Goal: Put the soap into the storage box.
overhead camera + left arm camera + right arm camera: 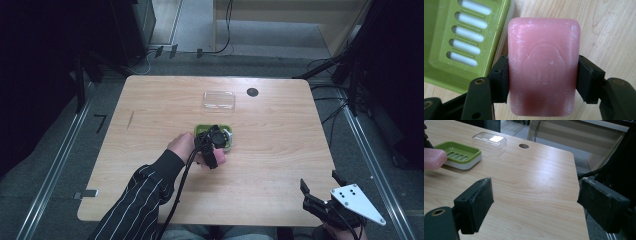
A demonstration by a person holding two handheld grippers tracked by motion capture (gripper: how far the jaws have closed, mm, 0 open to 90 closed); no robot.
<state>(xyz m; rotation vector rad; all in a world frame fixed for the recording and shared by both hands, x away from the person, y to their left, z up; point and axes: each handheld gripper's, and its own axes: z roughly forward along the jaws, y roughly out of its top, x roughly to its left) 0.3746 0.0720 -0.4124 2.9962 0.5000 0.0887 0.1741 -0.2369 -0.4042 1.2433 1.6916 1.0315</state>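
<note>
Left tool [541,80] clamped on pink soap bar [543,65] beside green soap dish [446,72], right tool [536,205] wide open — holding nothing

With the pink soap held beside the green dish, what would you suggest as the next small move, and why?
Probably shift the left gripper sideways over the green dish and lower the soap in. The jaws clamp the bar's sides, it sits just beside the dish's rim, and the slotted tray is empty.
</note>
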